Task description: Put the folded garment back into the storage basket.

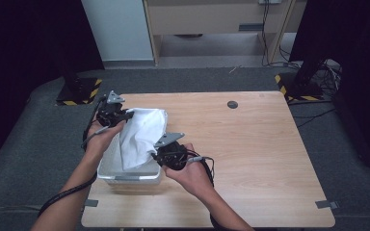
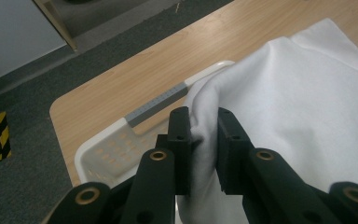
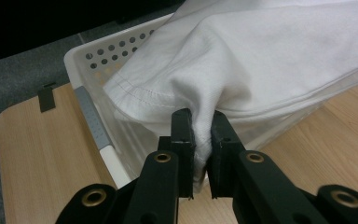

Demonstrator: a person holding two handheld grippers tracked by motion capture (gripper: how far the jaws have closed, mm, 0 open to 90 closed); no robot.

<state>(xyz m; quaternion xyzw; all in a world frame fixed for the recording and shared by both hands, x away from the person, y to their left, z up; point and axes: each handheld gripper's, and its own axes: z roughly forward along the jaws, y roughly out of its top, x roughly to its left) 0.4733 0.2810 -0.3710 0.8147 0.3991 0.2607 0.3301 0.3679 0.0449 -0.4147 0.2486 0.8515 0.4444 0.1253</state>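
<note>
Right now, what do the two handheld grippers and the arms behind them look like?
Both the left gripper and right gripper are black, each topped by a grey three-cornered plate. Their flat black jaws hang on linkages with brass-coloured pivot rings. A black cable trails from each. The forearms are bare, no sleeves visible.

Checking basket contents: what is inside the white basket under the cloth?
The white cloth, gripped by both grippers, drapes into the white basket. The uncovered corner holds nothing; the rest is hidden.
</note>
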